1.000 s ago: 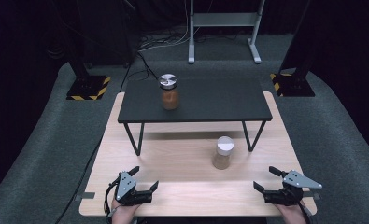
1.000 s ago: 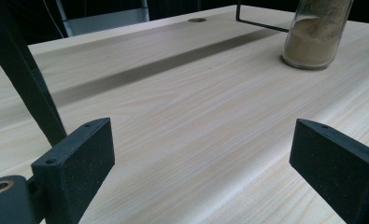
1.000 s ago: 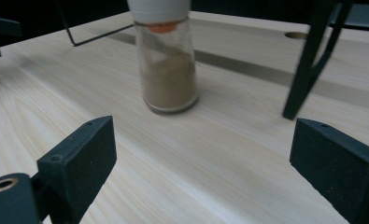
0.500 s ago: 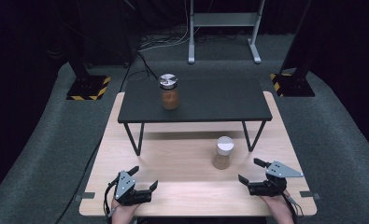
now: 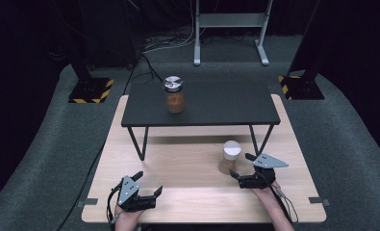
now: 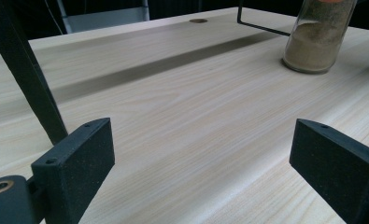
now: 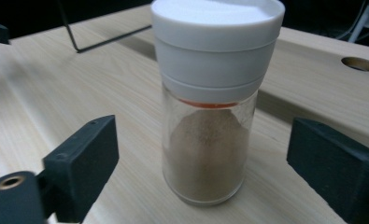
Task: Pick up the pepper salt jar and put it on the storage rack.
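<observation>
Jaws of the left gripper (image 5: 146,192) stood spread and empty at the wooden table's (image 5: 187,159) near-left edge. Further right, the white-capped spice jar (image 5: 228,157) stood upright before the black shelf (image 5: 202,103), and the right gripper (image 5: 239,169) sat just beside it, parted around nothing yet. Glass looked rigid, slick and breakable, half-filled with powder; gripping the body below the cap seemed safest.

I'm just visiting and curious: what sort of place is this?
Probably a lab or studio set up for recording demonstrations: a wooden table in a dark carpeted room, hazard-striped stand bases, floor cables, and hand-held grippers, the right gripper near a spice jar.
</observation>
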{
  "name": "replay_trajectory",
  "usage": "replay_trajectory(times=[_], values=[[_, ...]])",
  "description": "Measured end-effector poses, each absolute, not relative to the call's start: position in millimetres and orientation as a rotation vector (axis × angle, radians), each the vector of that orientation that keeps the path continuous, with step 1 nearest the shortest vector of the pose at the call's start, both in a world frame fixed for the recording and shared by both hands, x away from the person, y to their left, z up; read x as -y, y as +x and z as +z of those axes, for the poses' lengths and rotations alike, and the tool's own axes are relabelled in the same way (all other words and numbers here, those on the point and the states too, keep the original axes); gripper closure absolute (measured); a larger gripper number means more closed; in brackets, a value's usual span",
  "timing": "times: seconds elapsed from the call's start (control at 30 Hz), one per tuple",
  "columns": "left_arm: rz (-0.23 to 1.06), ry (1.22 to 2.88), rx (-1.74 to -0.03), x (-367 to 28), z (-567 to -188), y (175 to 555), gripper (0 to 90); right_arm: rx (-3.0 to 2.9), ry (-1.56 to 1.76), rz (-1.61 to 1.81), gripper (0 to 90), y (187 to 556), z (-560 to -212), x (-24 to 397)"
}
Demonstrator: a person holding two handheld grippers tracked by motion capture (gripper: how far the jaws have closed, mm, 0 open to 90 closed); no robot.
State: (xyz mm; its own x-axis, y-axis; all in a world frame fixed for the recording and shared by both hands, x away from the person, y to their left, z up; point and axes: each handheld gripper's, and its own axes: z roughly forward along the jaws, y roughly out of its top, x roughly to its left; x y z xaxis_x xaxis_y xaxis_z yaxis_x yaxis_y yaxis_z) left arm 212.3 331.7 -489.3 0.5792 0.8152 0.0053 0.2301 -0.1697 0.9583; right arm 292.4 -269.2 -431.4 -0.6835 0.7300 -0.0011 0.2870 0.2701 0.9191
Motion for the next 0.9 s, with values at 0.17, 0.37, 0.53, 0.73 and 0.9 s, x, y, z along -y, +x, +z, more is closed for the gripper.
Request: replay_trajectory(times=[0.17,0.37,0.53,0.73,0.9], values=[[0.659,1.703,-0.876,-331.7,-489.2,212.4,6.4,-2.123,0.943,1.374,10.8,302.0,-427.4,255.3],[0.658,1.704,-0.875,-331.7,-489.1,212.5,6.4,-2.115,0.963,1.367,12.0,310.7,-427.2,242.9],[0.654,1.705,-0.875,-332.1,-488.9,213.1,6.4,-2.111,0.999,1.366,16.5,318.3,-427.8,240.1],[0.654,1.707,-0.874,-332.1,-488.7,213.2,6.5,-2.128,0.972,1.372,32.0,322.4,-428.3,240.9],[0.653,1.706,-0.874,-332.2,-488.7,213.3,6.5,-2.129,0.950,1.331,32.8,318.7,-423.3,235.9]])
